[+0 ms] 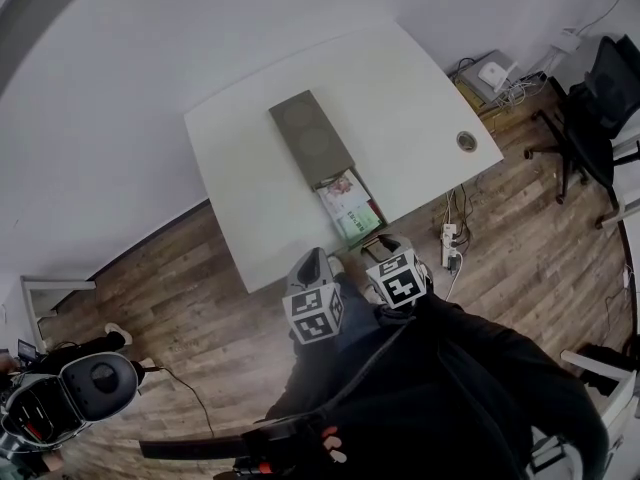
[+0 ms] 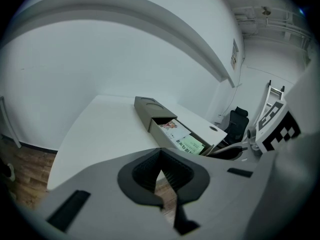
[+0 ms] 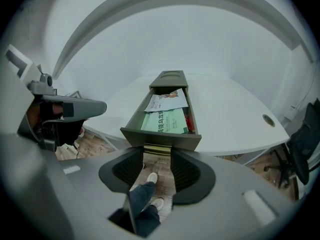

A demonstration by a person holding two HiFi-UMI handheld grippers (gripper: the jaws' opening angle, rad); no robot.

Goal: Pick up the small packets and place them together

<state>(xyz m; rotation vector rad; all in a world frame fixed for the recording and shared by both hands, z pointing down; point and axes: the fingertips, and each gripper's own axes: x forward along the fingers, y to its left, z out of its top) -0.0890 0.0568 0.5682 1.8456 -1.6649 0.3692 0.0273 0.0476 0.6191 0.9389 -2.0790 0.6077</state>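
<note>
Packets lie in an open drawer (image 1: 373,200) right of the head view's centre: a green packet (image 1: 358,220) nearest the drawer's front, a white printed packet (image 1: 340,188) just behind it, touching or overlapping. The drawer juts from a grey box (image 1: 310,136) on the white table (image 1: 420,88), past the table's lower edge. Just below it, the right claw (image 1: 385,244) has its jaws apart and empty, the drawer's brass handle (image 3: 157,149) showing just beyond their tips. The left claw (image 1: 312,260), beside it at lower centre, has its tips together on nothing. Wooden floor (image 1: 200,268) surrounds the table.
</note>
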